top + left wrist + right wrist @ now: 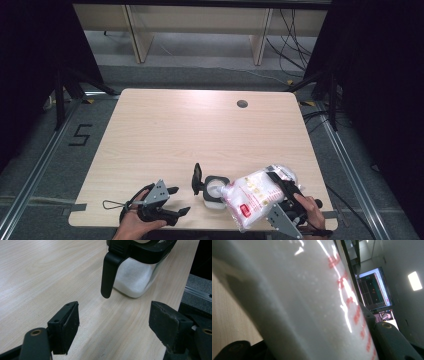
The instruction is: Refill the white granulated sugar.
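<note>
The right claw (281, 186) clamps a clear plastic bag of white granules with red print (252, 196), tilted with its lower end over the mouth of the clear square container with a black rim (216, 190). The container stands near the front edge of the light wooden tabletop (165, 130), its black lid (197, 178) flipped upright. The left claw (177, 201) rests just beside it, jaws wide and holding nothing, facing the container's black hanging tab (109, 275).
</note>
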### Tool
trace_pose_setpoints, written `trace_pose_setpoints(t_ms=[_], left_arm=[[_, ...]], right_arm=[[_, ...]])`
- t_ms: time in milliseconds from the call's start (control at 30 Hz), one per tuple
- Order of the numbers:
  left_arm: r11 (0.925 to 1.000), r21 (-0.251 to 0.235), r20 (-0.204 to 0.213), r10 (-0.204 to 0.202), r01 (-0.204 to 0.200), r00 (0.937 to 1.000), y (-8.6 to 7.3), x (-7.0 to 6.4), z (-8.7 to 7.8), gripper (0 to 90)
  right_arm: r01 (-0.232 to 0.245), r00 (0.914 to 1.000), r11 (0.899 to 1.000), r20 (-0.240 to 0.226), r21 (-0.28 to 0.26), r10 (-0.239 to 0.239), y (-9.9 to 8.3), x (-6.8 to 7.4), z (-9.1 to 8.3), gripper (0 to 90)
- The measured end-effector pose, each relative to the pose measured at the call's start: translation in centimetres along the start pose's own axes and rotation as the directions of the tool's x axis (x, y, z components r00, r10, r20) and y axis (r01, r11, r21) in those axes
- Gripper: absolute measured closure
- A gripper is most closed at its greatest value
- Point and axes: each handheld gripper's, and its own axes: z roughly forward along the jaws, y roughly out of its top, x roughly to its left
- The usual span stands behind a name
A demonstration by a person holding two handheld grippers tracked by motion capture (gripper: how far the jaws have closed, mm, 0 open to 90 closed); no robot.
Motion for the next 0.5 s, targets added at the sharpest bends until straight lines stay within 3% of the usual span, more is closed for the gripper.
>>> trace_pose_setpoints(t_ms=[67,133,167,200,367,500], left_arm=[[1.0000,0.000,0.001,-0.001,0.001,1.0000,0.0,0.0,0.0,24.0],[1.0000,0.000,0.002,0.005,-0.005,1.0000,0.0,0.1,0.0,24.0],[1.0000,-0.001,0.002,0.002,-0.002,1.0000,0.0,0.0,0.0,23.9],[1.0000,-0.002,0.003,0.000,0.000,1.0000,0.0,0.0,0.0,24.0],[1.0000,0.003,0.003,-0.001,0.001,1.0000,0.0,0.0,0.0,24.0],[1.0000,0.002,0.002,-0.001,0.001,1.0000,0.0,0.0,0.0,24.0]], right_arm=[[0.045,0.9989,0.999,0.016,-0.016,-0.045,0.0,-0.4,0.0,54.5],[-0.016,0.9999,1.000,0.003,-0.021,0.016,-0.2,-0.3,0.1,54.5],[-0.028,0.9996,0.999,0.005,-0.022,0.028,-0.3,-0.3,0.1,54.5],[-0.007,1.0000,1.000,0.004,-0.025,0.007,-0.4,-0.6,0.2,54.6],[-0.107,0.9942,0.994,-0.011,-0.013,0.107,-1.0,-0.7,0.0,54.8],[-0.120,0.9924,0.992,-0.028,-0.023,0.119,-1.1,-0.8,0.0,55.1]])
